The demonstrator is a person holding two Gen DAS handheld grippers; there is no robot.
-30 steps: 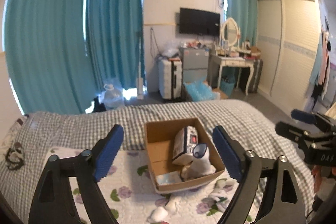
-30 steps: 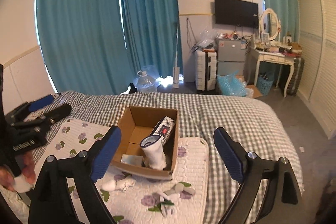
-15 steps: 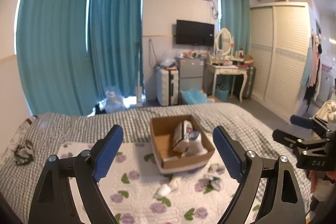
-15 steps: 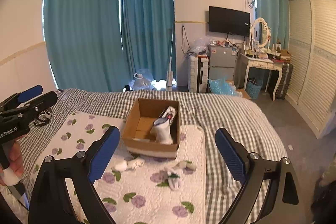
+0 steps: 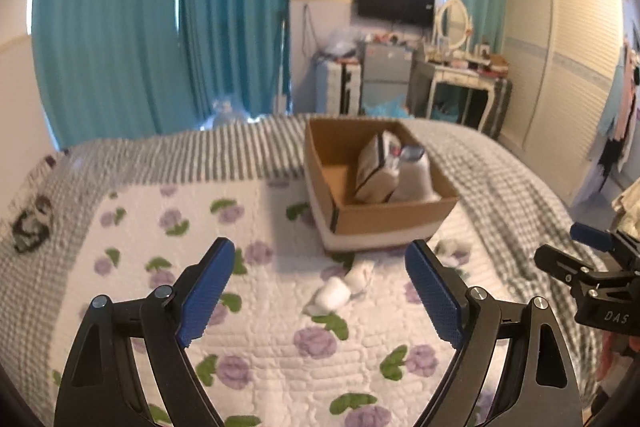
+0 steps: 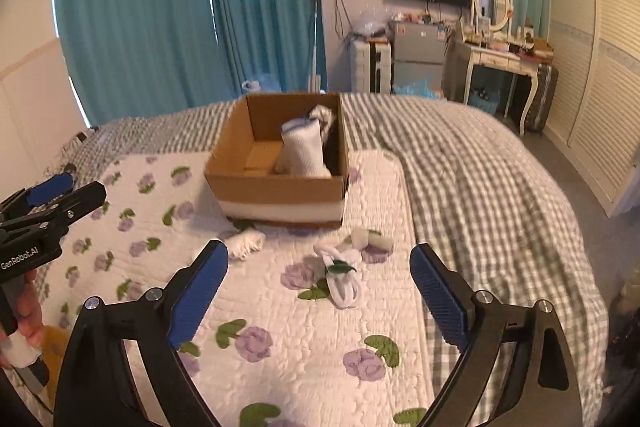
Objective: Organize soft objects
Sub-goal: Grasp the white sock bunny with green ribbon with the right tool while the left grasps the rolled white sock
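Observation:
A brown cardboard box (image 5: 380, 215) (image 6: 276, 187) sits on a white quilt with purple flowers (image 5: 256, 331). A rolled white sock (image 6: 302, 151) and a white pouch (image 5: 376, 167) stand inside the box. A rolled white sock (image 5: 340, 289) (image 6: 244, 243) lies in front of the box. Another white sock pair with green leaves (image 6: 342, 275) lies to its right. My left gripper (image 5: 320, 301) is open and empty, just before the loose sock. My right gripper (image 6: 320, 297) is open and empty above the sock pair.
The quilt lies on a bed with a grey checked cover (image 6: 480, 179). Teal curtains (image 6: 192, 7), a suitcase, a dressing table (image 6: 496, 63) and a wardrobe (image 6: 600, 59) stand beyond the bed. Each gripper shows at the edge of the other's view.
Both grippers have dropped lower and closer to the quilt after pulling back from the box. The loose socks now sit between the open fingers.

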